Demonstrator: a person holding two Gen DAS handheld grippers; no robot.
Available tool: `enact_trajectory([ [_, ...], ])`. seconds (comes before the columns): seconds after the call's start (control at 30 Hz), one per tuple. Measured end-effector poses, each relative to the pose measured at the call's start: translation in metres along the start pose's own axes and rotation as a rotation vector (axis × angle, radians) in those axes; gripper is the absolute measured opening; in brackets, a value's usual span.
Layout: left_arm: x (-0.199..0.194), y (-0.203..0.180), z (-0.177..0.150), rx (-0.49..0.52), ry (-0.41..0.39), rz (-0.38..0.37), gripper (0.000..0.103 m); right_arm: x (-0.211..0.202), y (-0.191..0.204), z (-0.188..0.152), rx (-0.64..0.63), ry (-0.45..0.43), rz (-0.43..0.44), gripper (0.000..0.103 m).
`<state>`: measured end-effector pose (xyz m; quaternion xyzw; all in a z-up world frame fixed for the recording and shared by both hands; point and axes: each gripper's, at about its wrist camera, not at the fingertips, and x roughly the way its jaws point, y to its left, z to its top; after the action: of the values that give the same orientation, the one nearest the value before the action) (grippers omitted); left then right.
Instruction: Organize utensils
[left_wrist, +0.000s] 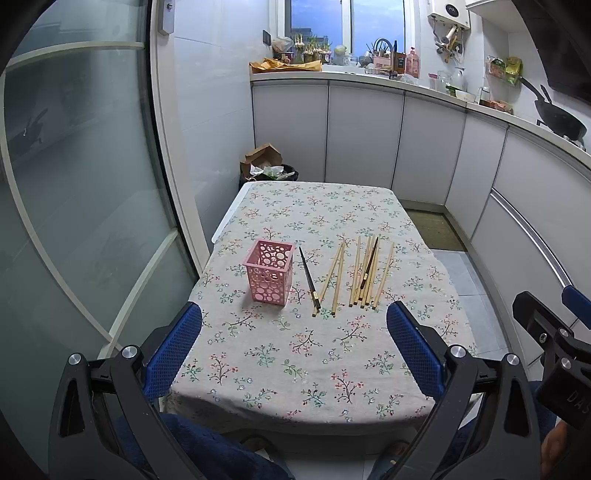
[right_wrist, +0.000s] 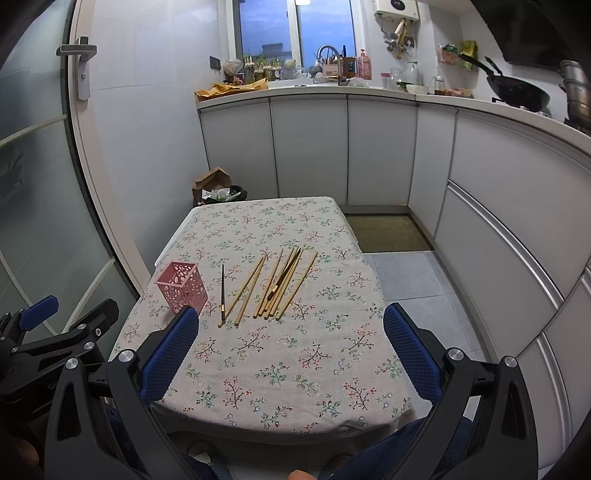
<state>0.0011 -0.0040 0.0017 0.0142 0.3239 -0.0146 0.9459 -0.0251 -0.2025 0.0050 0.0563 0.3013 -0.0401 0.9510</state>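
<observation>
Jaws, left gripper (left_wrist: 293, 347): standing spread wide, blue pads apart, holding nothing, hovering over the near edge of the surface.
Jaws, right gripper (right_wrist: 290, 347): also standing spread wide and holding nothing, hanging over the same near edge.
Surface (left_wrist: 310, 362): a small table that is wearing a pale floral tablecloth with little sprigs in red, green and blue.
Pink holder (left_wrist: 269, 271): a square plastic basket, walls pierced with round holes, standing upright on the left part of the surface; nothing is showing above its rim.
Dark chopstick (left_wrist: 308, 280): lying alone just right of the pink holder, thin tip pointing away, a light band near its thick end.
Bamboo pair (left_wrist: 334, 277): two pale chopsticks lying right of the dark chopstick, meeting at the far ends and splaying toward the near ends.
Bamboo bundle (left_wrist: 384, 275): several pale chopsticks lying side by side, farther right, near ends roughly in line.
Second dark chopstick (left_wrist: 370, 264): resting on top of the bamboo bundle, slanting along it.
Chopsticks as a group: sitting mid-surface, well ahead of both grippers.
</observation>
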Motion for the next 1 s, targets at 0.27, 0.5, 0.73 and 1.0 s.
enact_trajectory([
  [0.27, -0.0004, -0.0012, 0.0004, 0.002, 0.001, -0.001, 0.096, 0.0, 0.0003, 0.0002, -0.005, -0.001, -0.003, 0.097],
  [0.5, -0.0007, -0.0031, 0.0022, 0.001, -0.001, -0.006, 0.096, -0.0004, -0.0021, 0.0017, 0.006, -0.005, -0.006, 0.097],
  [0.73, -0.0012, -0.0027, 0.0025, 0.001, -0.001, -0.007, 0.096, 0.0006, -0.0025, 0.0007, 0.009, -0.002, -0.009, 0.097],
  [1.0, -0.0012, -0.0024, 0.002, 0.0, -0.001, -0.008, 0.096, 0.0012, -0.0047, 0.0003, 0.012, -0.004, -0.02, 0.097],
])
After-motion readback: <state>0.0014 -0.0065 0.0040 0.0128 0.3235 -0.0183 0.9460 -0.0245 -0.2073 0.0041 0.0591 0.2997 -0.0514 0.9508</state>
